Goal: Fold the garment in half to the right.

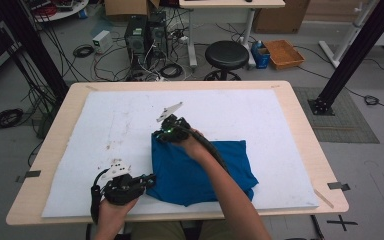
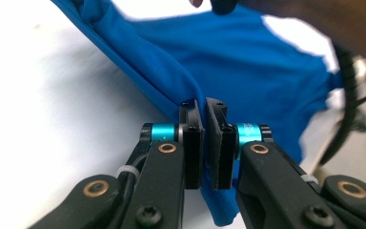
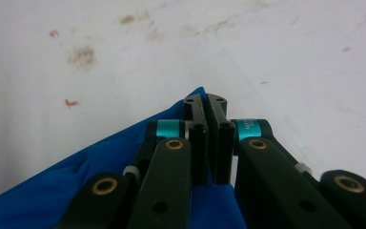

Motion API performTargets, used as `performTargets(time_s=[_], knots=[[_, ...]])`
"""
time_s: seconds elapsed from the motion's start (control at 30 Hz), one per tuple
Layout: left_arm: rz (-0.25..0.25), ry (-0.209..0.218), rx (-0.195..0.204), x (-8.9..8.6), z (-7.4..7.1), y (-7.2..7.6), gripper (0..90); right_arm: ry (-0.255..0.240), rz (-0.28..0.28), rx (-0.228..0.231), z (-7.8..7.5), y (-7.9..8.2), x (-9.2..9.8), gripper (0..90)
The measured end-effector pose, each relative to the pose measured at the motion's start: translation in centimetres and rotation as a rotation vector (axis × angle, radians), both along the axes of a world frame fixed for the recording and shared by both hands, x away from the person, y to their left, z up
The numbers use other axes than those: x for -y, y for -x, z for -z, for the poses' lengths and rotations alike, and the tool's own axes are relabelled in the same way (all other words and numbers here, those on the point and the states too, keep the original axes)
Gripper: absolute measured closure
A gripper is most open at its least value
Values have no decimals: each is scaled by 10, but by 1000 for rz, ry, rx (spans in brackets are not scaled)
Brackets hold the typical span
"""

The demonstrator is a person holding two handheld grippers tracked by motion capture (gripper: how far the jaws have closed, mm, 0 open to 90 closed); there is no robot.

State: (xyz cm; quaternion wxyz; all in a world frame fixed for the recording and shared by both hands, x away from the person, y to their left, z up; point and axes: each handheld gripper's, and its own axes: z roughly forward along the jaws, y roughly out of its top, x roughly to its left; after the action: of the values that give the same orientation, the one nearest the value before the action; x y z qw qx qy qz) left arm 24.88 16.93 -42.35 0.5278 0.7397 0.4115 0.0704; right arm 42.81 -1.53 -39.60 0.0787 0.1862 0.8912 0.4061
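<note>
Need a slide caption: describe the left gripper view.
Left gripper shut on the edge of a blue cloth lying on a white mat.

Your counter (image 1: 300,130) carries a mat (image 1: 105,125) across most of its top. The folded cloth (image 1: 200,170) lies on the mat, right of centre and toward your edge. Your left hand-held gripper (image 1: 150,181) sits at the cloth's near-left corner, your right hand-held gripper (image 1: 161,134) at its far-left corner. Behind the counter, a stool (image 1: 226,55) stands on the floor.
</note>
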Motion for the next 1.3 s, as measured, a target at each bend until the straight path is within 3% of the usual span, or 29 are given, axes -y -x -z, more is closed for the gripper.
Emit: performTargets(time_s=[0.17, 0.2, 0.23, 0.27, 0.37, 0.47, 0.7, 0.87, 1.17, 1.3], knots=[[67, 63, -3, 19, -6, -8, 856, -59, 50, 5, -9, 4, 43, 884], [83, 77, -8, 24, -7, -11, 856, -79, 73, 5, -10, 6, 59, 884], [100, 85, -13, 29, -8, -13, 856, -79, 73, 5, -10, 6, 59, 884], [112, 98, -21, 36, -9, -16, 856, -107, 95, -1, -11, 8, 76, 884], [164, 114, -34, 57, -12, -24, 856, -123, 122, -5, -11, 9, 93, 884], [217, 101, -57, 84, -14, -36, 856, -143, 174, -15, -7, 9, 125, 884], [267, 94, -86, 115, -15, -48, 856, -154, 239, -24, -1, 11, 158, 884], [298, 92, -119, 139, -13, -57, 855, -132, 281, -15, 3, 14, 180, 883], [354, 18, -164, 191, -9, -70, 853, -105, 362, -7, 10, 20, 216, 883], [373, 18, -175, 214, -7, -74, 853, -111, 412, -13, 14, 22, 233, 883]])
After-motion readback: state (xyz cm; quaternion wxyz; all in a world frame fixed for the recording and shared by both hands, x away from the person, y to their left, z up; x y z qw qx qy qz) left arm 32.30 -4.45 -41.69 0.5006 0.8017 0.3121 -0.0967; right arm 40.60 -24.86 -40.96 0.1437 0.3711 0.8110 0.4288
